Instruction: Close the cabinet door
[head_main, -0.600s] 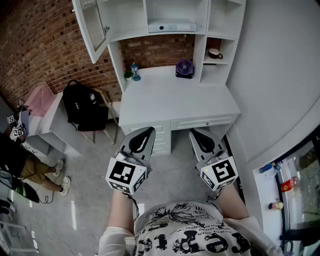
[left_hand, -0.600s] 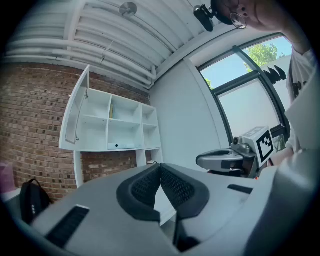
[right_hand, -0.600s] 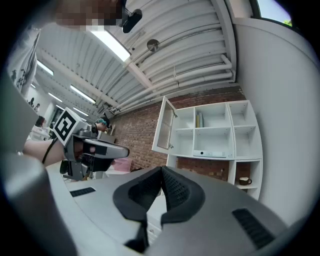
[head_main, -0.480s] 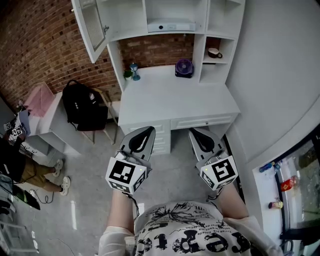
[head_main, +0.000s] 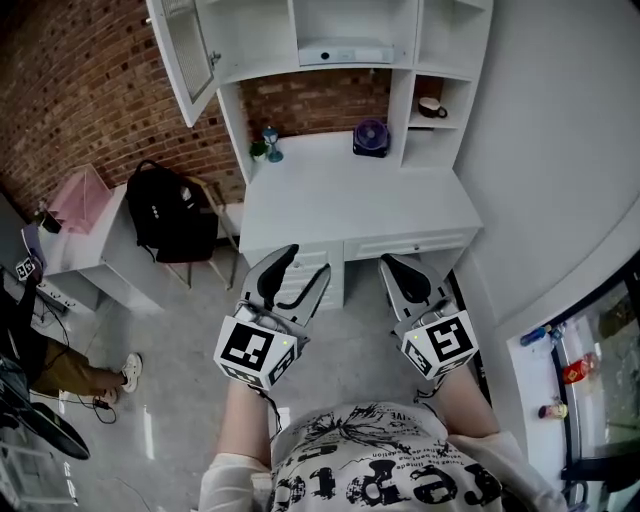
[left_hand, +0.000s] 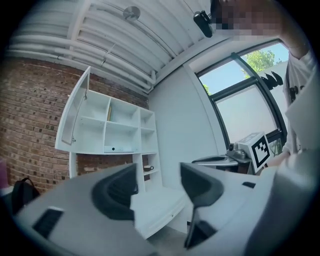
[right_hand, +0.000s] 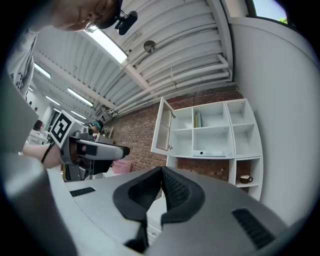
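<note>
Left hand-held gripper (head_main: 303, 262) with jaws apart, nothing between them. Right hand-held gripper (head_main: 395, 263) with jaws pressed together, empty. Both held level, side by side, well apart from the white glass-panelled cabinet door (head_main: 186, 52), swung open at the upper left of the white shelf unit (head_main: 404, 70) above the white surface (head_main: 350, 195).

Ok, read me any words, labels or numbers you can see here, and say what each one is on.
Nothing reads clearly.
T-shirt: big black letters, cut off at the bottom edge, unreadable.
Backpack: small white mark, too small to read.
Cubes on the left gripper and right gripper: black-and-white square patterns, no letters.
</note>
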